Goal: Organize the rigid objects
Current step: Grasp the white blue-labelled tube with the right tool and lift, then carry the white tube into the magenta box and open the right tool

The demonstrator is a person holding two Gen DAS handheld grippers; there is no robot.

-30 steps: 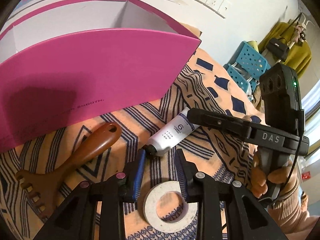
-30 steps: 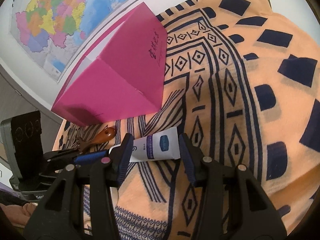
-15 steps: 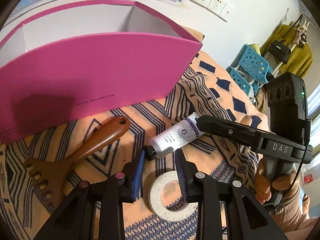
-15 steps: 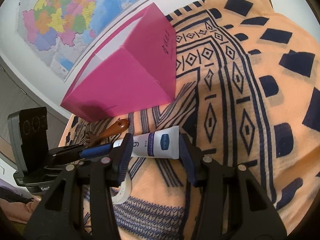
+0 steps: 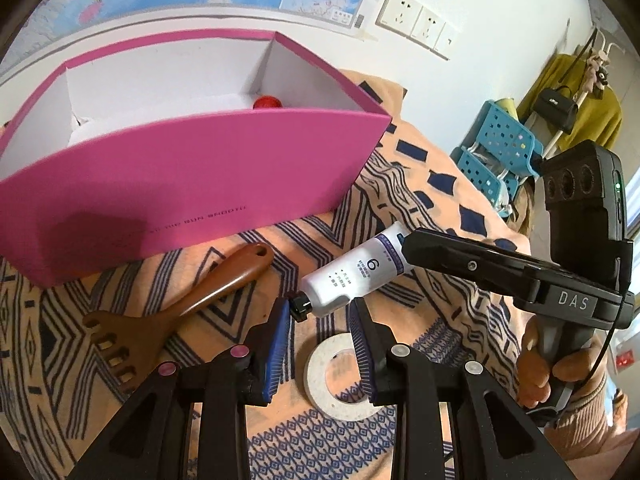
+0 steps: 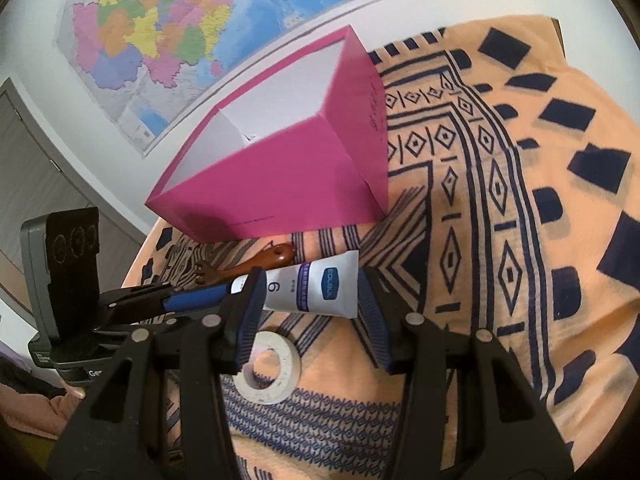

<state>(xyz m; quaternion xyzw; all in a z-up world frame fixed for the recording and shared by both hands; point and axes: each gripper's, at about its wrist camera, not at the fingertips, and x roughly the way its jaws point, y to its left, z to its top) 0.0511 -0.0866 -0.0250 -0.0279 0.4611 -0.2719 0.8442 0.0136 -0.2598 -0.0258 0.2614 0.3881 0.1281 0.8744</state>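
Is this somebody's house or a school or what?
Most likely a room in someone's home, though a small office is possible. A patterned cloth covers the table, a big colourful map hangs on the wall, and a yellow coat and black bag hang in the corner.

Home room, wall map (image 6: 168,28), patterned tablecloth (image 6: 500,200), coat rack (image 5: 576,92)

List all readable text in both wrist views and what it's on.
"6": white tube
"DAS": right gripper body
Blue badge on the tube: too blurred to read
Line printed on the pink box: mirrored and blurred, not readable
Wall map labels: too small
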